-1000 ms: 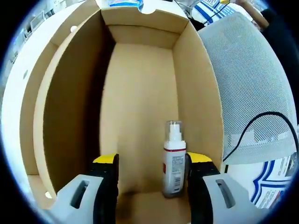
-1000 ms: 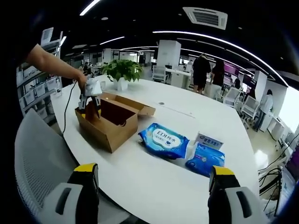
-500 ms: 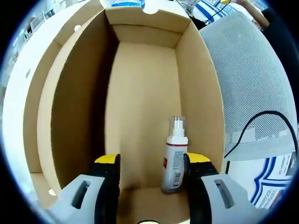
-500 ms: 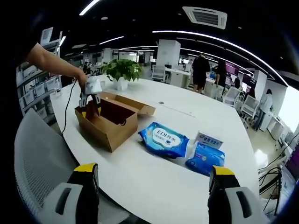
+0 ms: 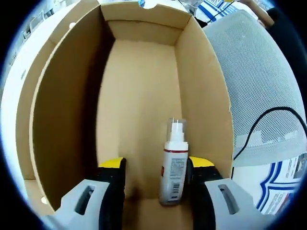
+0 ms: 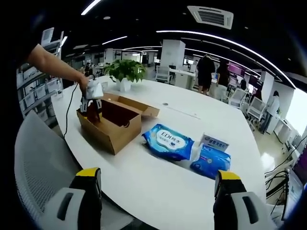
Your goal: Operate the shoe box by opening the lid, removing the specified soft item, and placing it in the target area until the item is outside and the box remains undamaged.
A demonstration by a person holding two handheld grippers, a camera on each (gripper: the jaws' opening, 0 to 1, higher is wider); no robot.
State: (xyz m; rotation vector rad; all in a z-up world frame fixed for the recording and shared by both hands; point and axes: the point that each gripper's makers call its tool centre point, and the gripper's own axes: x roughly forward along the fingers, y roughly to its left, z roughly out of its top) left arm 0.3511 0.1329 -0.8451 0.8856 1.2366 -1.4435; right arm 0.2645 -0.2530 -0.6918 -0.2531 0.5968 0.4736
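Observation:
The open cardboard shoe box surrounds my left gripper, which reaches down inside it. A small white spray bottle with a clear cap stands upright on the box floor between the open jaws, close to the right one. In the right gripper view the same box sits on the white table at the left, its lid folded back, and a person's hand holds the left gripper in it. My right gripper hovers open above the table's near edge, holding nothing.
Two blue wet-wipe packs and a small white pack lie right of the box. A potted plant stands behind it. A mesh chair is at the near left, with a cable across it.
The left gripper has shifted slightly inside the box; its jaws stand a little closer together and the bottle sits more between them. The right gripper view is unchanged.

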